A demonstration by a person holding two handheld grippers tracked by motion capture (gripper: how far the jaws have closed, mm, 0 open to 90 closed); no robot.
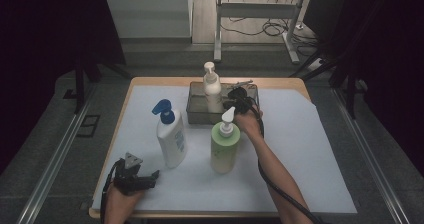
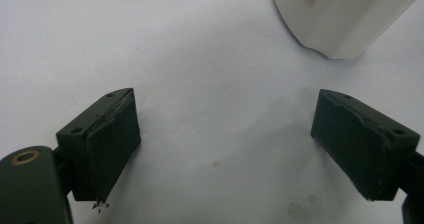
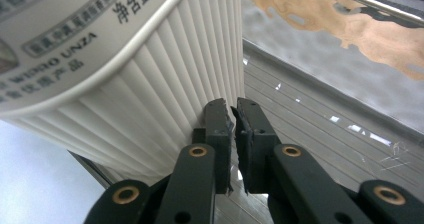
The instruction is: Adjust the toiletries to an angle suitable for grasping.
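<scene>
Clearly, the right claw [image 3: 232, 114] was pressed together, empty, beside the cream pump bottle [image 1: 212, 88] standing in the grey tray [image 1: 196, 115]. A careless nudge could have toppled it, while the left claw [image 2: 225, 144] rested apart on the tabletop [image 1: 300, 149].

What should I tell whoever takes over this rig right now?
Left tongs: open, resting on the white sheet near the blue-pump bottle, holding nothing.
Right tongs: shut, empty, beside the cream bottle standing in the grey tray.
Green bottle stands on the sheet in front of the tray.
Done: one bottle in the tray.
Left, probably: the other two bottles.
</scene>
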